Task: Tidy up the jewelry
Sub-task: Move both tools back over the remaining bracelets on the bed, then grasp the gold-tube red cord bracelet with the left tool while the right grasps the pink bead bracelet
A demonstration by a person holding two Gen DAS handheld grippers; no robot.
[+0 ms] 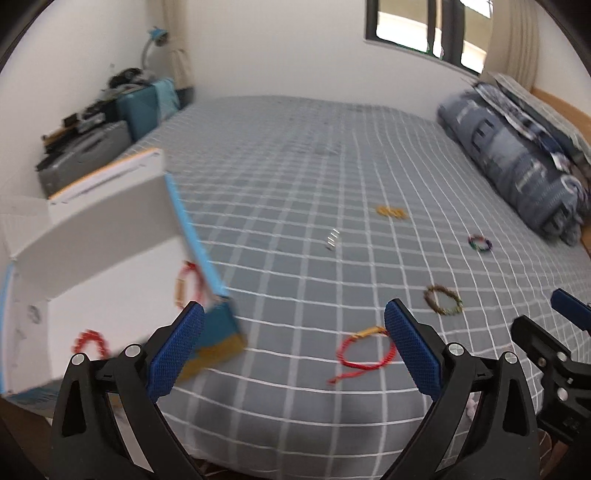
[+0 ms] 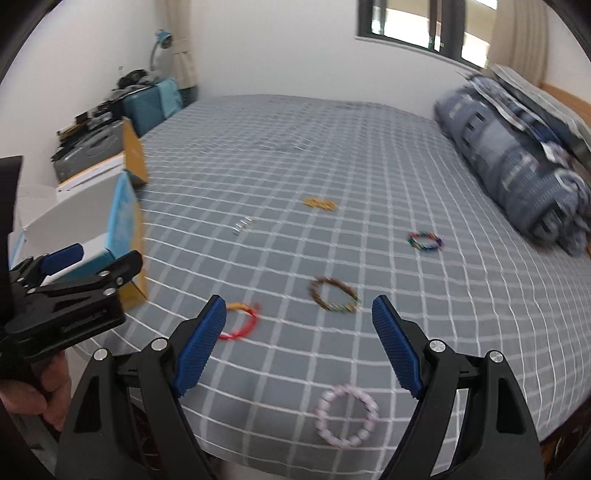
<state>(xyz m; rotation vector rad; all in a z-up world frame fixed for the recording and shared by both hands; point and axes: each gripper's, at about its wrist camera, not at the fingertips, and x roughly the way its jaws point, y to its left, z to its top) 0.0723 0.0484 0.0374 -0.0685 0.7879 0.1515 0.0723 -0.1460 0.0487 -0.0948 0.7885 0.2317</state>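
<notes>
Several bracelets lie on the grey checked bed [image 1: 295, 177]. A red cord bracelet [image 1: 364, 350] lies just left of my left gripper's right finger; it also shows in the right wrist view [image 2: 242, 325]. A brown beaded bracelet [image 2: 334, 295] lies ahead of my right gripper [image 2: 299, 345], and a pink beaded one [image 2: 347, 415] lies between its fingers. A multicoloured bracelet [image 2: 424, 242], a yellow chain [image 2: 319, 203] and a small silver piece [image 2: 242, 224] lie farther off. An open white and blue box [image 1: 96, 266] at the left holds two red bracelets [image 1: 90, 341]. My left gripper [image 1: 295, 350] is open and empty beside the box. My right gripper is open and empty.
A folded blue quilt and pillows [image 1: 517, 155] lie at the bed's right side. Suitcases [image 1: 140, 107] and clutter stand by the far left wall. A window [image 1: 428, 29] is in the far wall. The bed's near edge runs just under both grippers.
</notes>
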